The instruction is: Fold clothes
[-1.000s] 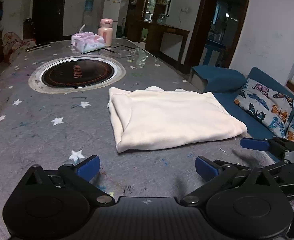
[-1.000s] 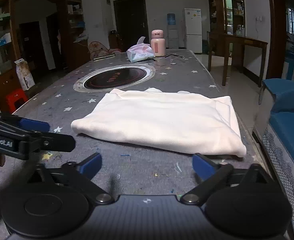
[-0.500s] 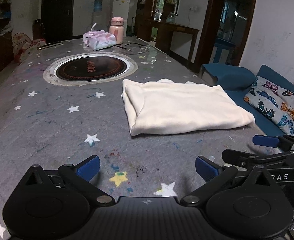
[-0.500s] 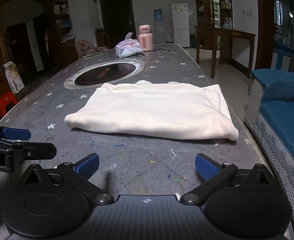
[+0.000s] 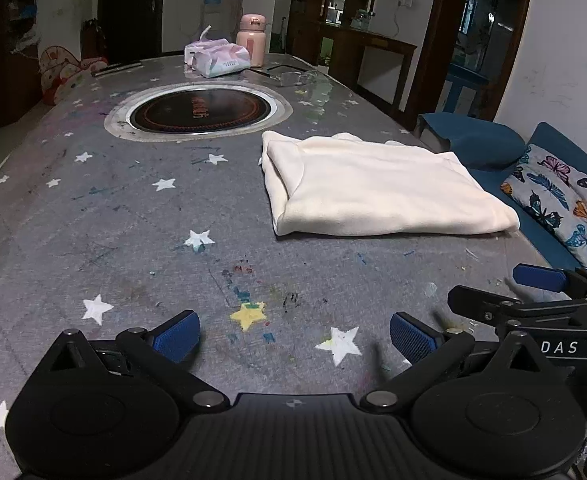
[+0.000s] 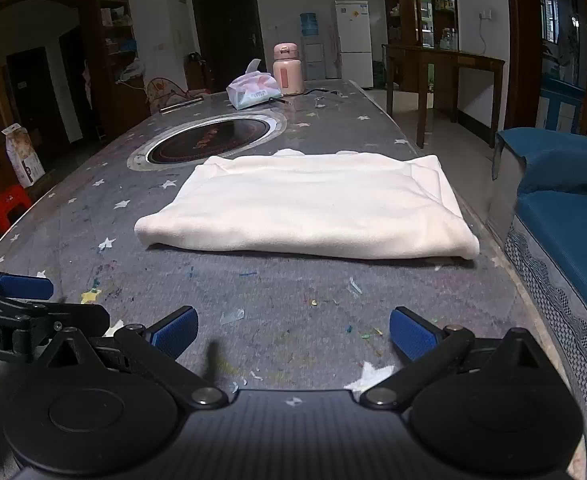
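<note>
A cream garment (image 5: 377,190) lies folded into a flat rectangle on the grey star-patterned table (image 5: 133,240); it also shows in the right wrist view (image 6: 313,208). My left gripper (image 5: 293,334) is open and empty, hovering over the table well short of the garment and to its left. My right gripper (image 6: 293,332) is open and empty, short of the garment's near edge. Each gripper shows at the edge of the other's view: the right one in the left wrist view (image 5: 541,280), the left one in the right wrist view (image 6: 25,288).
A round black cooktop (image 5: 199,112) is set into the table beyond the garment. A tissue pack (image 5: 217,58) and a pink flask (image 5: 253,40) stand at the far end. A blue sofa (image 6: 565,208) with butterfly cushions (image 5: 565,208) runs along the table's right edge.
Both grippers have pulled back from the folded garment toward the near end of the table. They stay open. The garment has not moved.
</note>
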